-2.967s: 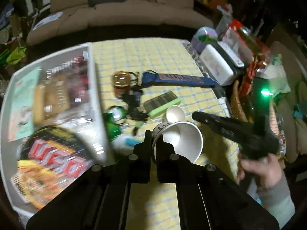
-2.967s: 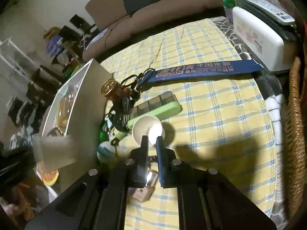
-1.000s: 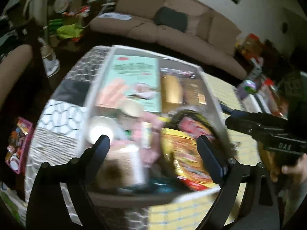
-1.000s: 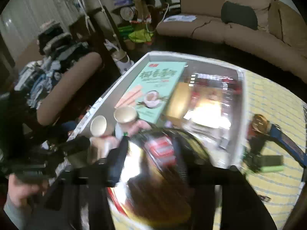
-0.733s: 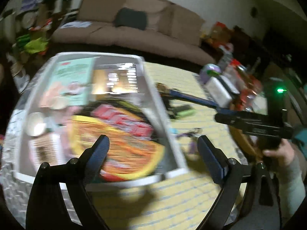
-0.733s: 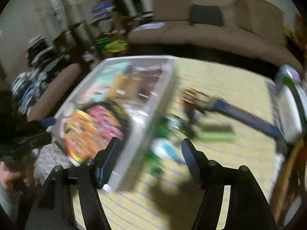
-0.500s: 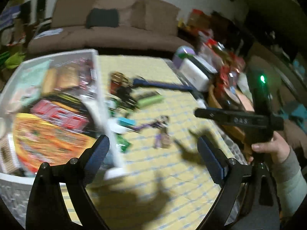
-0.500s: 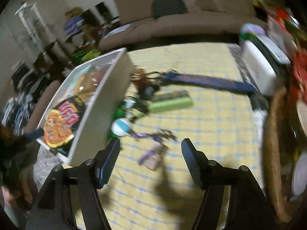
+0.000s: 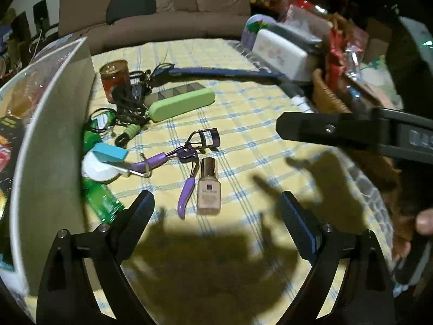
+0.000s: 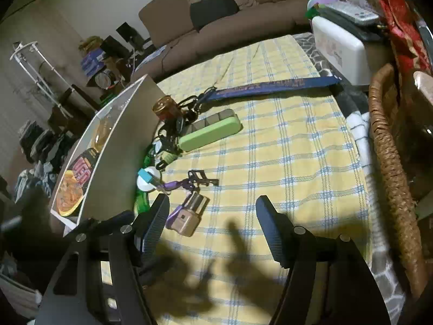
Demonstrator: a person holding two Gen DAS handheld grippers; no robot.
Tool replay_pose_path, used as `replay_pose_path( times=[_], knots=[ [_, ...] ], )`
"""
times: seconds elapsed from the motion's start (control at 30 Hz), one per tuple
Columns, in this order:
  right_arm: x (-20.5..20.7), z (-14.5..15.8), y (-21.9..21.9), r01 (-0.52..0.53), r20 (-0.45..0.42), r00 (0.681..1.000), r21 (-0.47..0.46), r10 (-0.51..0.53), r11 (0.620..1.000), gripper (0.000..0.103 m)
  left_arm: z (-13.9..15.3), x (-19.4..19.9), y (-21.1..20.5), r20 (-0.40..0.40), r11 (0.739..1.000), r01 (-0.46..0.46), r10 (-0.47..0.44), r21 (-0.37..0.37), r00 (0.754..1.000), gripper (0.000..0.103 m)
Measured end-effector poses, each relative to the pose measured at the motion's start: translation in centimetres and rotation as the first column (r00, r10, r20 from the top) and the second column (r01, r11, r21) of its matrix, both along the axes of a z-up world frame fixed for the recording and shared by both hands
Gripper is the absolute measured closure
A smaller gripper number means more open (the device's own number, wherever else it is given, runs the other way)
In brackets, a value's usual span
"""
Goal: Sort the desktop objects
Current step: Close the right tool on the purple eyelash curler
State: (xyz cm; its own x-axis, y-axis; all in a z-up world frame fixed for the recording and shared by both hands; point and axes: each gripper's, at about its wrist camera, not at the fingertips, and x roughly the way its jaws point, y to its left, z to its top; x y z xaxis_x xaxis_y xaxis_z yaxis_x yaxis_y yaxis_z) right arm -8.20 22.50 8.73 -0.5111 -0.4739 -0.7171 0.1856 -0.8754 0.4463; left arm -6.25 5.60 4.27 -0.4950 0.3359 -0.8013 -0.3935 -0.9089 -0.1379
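Observation:
A beige foundation bottle (image 9: 208, 189) (image 10: 189, 216) lies on the yellow checked cloth beside a purple eyelash curler (image 9: 189, 151) (image 10: 189, 182). Further back lie a green case (image 9: 181, 104) (image 10: 209, 134), a blue lanyard (image 9: 224, 71) and a small can (image 9: 113, 78). My left gripper (image 9: 216, 200) hangs open above the bottle, touching nothing. My right gripper (image 10: 212, 203) is open over bare cloth just right of the bottle, with nothing between its fingers. The left wrist view shows it side-on at the right, held by a hand.
A white bin (image 9: 54, 135) (image 10: 116, 149) full of snack packs stands at the left. Black cables (image 9: 130, 103), green packets (image 9: 101, 203) and a round white item with a teal block (image 9: 105, 159) crowd its wall. A wicker basket (image 10: 389, 162) and a white box (image 10: 341, 46) line the right.
Both grippers held paper cups three seconds ago; those now sit in the bin. Both grippers have swung right from over the bin and down toward the cloth, empty and open.

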Motion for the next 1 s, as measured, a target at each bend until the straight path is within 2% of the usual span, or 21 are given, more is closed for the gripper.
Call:
replay_pose_path(
  times=[0.1, 0.17, 0.23, 0.37, 0.43, 0.73, 0.87, 1.0],
  knots=[
    [-0.7, -0.5, -0.1, -0.001, -0.001, 1.0, 0.008, 0.001, 1.0, 0.035, -0.9, -1.2, 0.4, -0.001, 1.0, -0.02, 0.02, -0.01, 1.0, 0.011],
    [-1.4, -0.9, -0.2, -0.001, -0.006, 1.0, 0.01, 0.001, 1.0, 0.035, -1.3, -1.8, 0.3, 0.007, 1.0, -0.027, 0.027, 0.001, 1.0, 0.017],
    [-2.0, -1.1, -0.4, -0.005, -0.015, 1.0, 0.015, 0.006, 1.0, 0.035, -1.9, -2.2, 0.4, 0.022, 1.0, -0.022, 0.022, 0.004, 1.0, 0.029],
    [-3.4, -2.0, -0.8, -0.009, -0.007, 1.0, 0.004, 0.009, 1.0, 0.035, -2.8, -2.6, 0.4, 0.044, 1.0, -0.024, 0.024, -0.002, 0.999, 0.035],
    [-3.9, -2.6, -0.9, -0.012, 0.005, 1.0, 0.001, 0.012, 1.0, 0.035, -3.1, -2.6, 0.3, 0.05, 1.0, -0.028, 0.028, 0.003, 0.998, 0.042],
    [-5.3, -4.2, -1.6, -0.021, 0.024, 0.999, 0.013, 0.021, 1.0, 0.036, -3.3, -3.0, 0.1, 0.066, 0.999, -0.028, 0.027, 0.024, 0.997, 0.043],
    [-5.6, -4.5, -2.5, -0.048, 0.016, 0.999, 0.022, 0.047, 0.999, 0.04, -3.3, -3.1, 0.1, 0.073, 0.999, -0.021, 0.018, 0.032, 0.997, 0.044],
    [-5.8, -4.6, -4.0, -0.1, -0.009, 0.995, 0.049, 0.101, 0.994, 0.051, -3.2, -3.0, -0.2, 0.101, 0.998, -0.004, -0.002, 0.055, 0.995, 0.06]
  ],
)
